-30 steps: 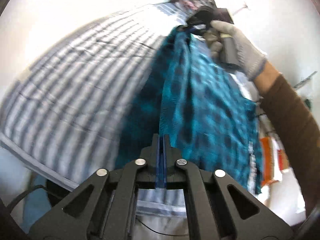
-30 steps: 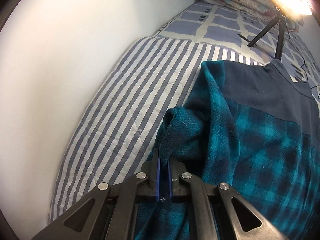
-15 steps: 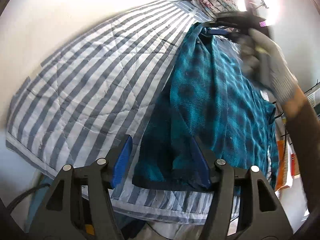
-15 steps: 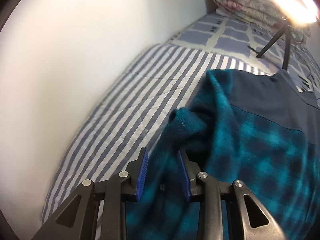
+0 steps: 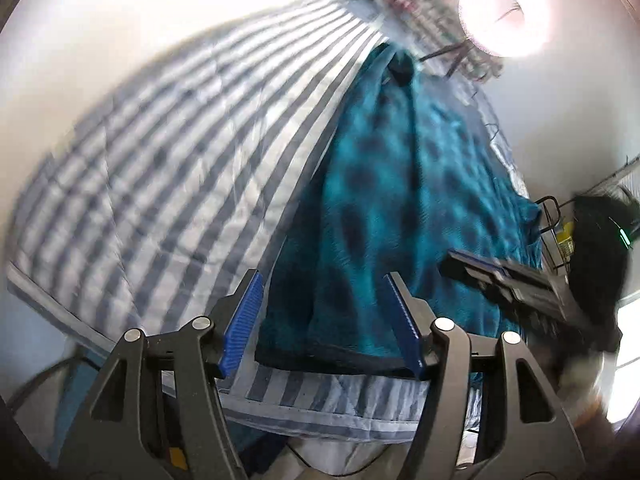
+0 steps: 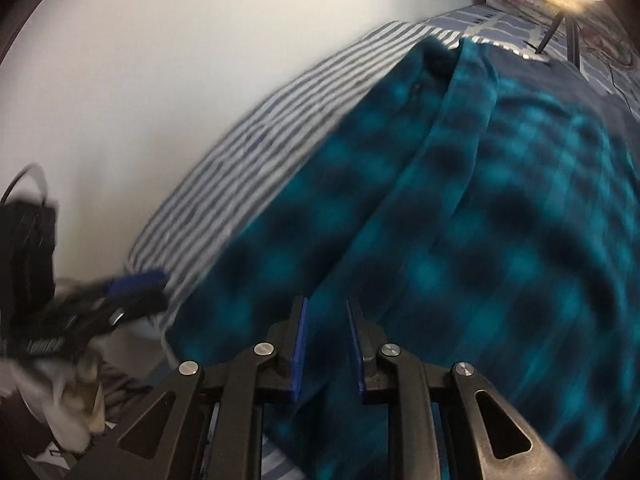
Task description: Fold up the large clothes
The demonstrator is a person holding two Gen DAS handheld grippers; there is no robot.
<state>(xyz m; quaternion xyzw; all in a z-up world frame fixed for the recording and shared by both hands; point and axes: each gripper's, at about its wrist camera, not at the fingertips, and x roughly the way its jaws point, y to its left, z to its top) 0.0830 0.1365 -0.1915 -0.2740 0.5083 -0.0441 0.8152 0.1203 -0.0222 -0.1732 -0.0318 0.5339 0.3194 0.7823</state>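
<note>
1. The teal-and-navy checked garment point(image 5: 404, 200) lies spread lengthwise on the striped quilt point(image 5: 168, 168) that covers the bed, its dark hem close to the quilt's near edge.
2. The left gripper point(image 5: 322, 322) hovers over that hem with its blue pads point(image 5: 242, 322) spread wide; no cloth is pinched between them.
3. The right gripper point(image 6: 326, 344) is above the checked cloth, its jaws closing with a narrow gap left; the fabric shows behind the gap, but the pads are not pressing on it.
4. In the left wrist view, a wire basket point(image 5: 554, 236) stands at the right edge with something yellow in it, too blurred to identify.
5. A folded floral blanket point(image 5: 424, 16) sits at the far end of the bed, beside a glaring ring light point(image 5: 504, 20).
6. No writing is readable; both views are motion-blurred.
</note>
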